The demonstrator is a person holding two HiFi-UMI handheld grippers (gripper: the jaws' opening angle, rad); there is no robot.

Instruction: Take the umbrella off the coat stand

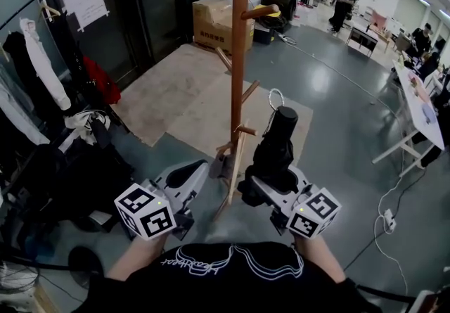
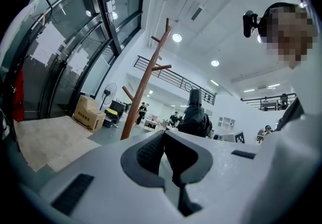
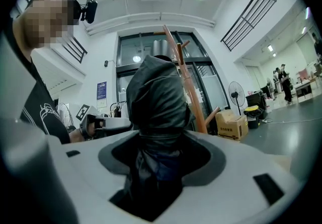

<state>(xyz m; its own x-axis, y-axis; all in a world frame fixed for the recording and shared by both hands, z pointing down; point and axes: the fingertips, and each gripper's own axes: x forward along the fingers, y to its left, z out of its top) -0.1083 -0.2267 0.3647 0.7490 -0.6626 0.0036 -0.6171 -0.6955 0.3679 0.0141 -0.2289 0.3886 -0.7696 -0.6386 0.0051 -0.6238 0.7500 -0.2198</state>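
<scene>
A folded black umbrella (image 1: 278,143) stands upright in my right gripper (image 1: 261,188), which is shut on its lower part; a thin wrist loop (image 1: 277,98) sticks up from its top. The umbrella hangs free, just right of the wooden coat stand (image 1: 239,58), clear of its pegs. In the right gripper view the black fabric (image 3: 158,107) fills the gap between the jaws of the right gripper (image 3: 158,155), with the stand (image 3: 188,87) behind it. My left gripper (image 1: 200,167) is low on the left near the stand's foot, shut and holding nothing (image 2: 163,137). From there the umbrella (image 2: 195,115) shows to the right of the stand (image 2: 143,87).
A clothes rack with hanging garments (image 1: 42,72) lines the left side. Flattened cardboard sheets (image 1: 183,93) lie on the floor behind the stand, and a cardboard box (image 1: 218,20) sits beyond them. A white table (image 1: 422,107) and a floor cable (image 1: 388,219) are at the right; people stand far back.
</scene>
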